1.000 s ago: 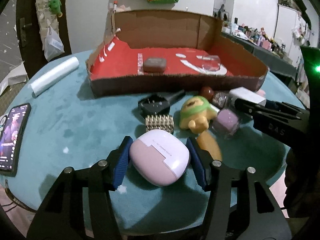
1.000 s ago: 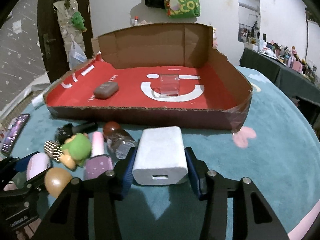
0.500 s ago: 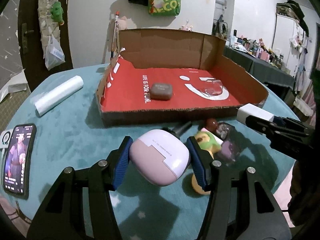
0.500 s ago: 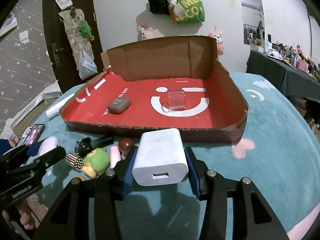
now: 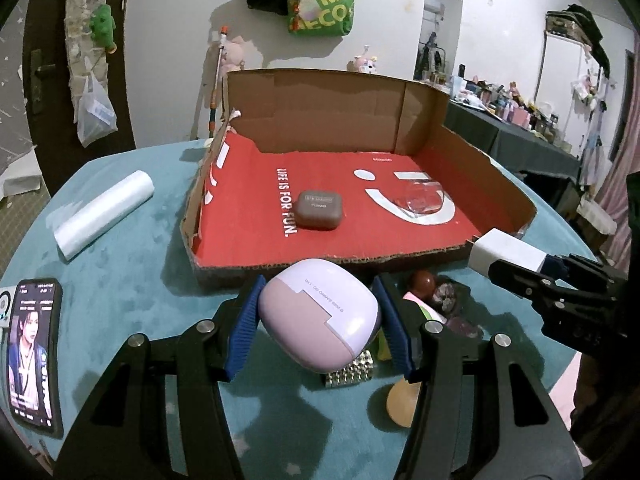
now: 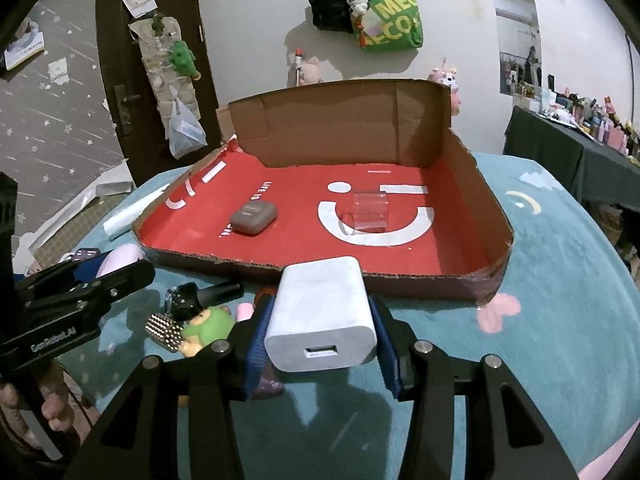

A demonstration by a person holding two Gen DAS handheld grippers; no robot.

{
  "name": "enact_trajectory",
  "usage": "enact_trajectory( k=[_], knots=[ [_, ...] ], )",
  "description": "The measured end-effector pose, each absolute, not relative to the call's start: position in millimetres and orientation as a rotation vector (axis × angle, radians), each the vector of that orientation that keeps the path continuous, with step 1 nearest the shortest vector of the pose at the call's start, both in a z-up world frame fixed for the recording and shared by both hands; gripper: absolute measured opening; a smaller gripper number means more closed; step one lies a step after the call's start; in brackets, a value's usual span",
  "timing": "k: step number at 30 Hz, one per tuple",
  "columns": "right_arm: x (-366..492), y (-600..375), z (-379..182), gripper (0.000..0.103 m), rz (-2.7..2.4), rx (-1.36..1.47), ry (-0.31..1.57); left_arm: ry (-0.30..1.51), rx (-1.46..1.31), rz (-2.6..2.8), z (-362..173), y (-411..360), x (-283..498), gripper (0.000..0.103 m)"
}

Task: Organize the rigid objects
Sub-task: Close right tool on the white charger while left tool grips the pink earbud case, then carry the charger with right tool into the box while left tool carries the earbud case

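Note:
My left gripper (image 5: 320, 320) is shut on a pink earbud case (image 5: 318, 320) and holds it off the teal table, just short of the front wall of the red-lined cardboard box (image 5: 248, 268). A white USB charger (image 6: 322, 316) sits clamped in my right gripper (image 6: 322, 328), also raised before the cardboard box (image 6: 400, 286). From the left wrist view the right gripper (image 5: 516, 260) and the charger (image 5: 504, 254) show at the right. Inside the box lie a brown earbud case (image 5: 318, 210) and a clear plastic cube (image 6: 370, 210).
Loose items lie under the grippers: a green-capped toy figure (image 6: 208, 326), a studded metal piece (image 6: 166, 330), a black bottle (image 6: 200, 296), nail polish bottles (image 5: 444, 294). A phone (image 5: 32, 350) and a white plastic roll (image 5: 104, 214) lie on the left. A hand (image 6: 40, 416) holds the left gripper.
Both grippers have risen with their objects still clamped. The left one has also moved closer to the box, so the pile on the table now sits lower and partly hidden.

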State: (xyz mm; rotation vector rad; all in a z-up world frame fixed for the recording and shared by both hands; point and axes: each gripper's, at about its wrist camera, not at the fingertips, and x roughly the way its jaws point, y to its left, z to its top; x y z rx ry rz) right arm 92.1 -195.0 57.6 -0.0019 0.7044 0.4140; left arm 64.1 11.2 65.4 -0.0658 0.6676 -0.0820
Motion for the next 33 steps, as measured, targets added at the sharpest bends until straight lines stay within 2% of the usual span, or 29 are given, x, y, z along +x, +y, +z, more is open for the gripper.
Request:
enact_trajectory(
  k=[18, 25, 33],
  knots=[
    [108.5, -186.8, 76.5, 0.05, 0.439, -0.054, 0.658, 0.655, -0.027, -0.132, 88.0, 9.4, 99.9, 0.054],
    [129.0, -189.2, 75.5, 0.05, 0.436, -0.059, 0.694, 0.67, -0.018, -0.157, 93.0, 5.8, 121.4, 0.054],
    [151.9, -186.4, 66.2, 0.05, 0.433, -0.085, 0.756, 0.757, -0.032, -0.175, 75.5, 5.2, 150.2, 0.054]
  ],
)
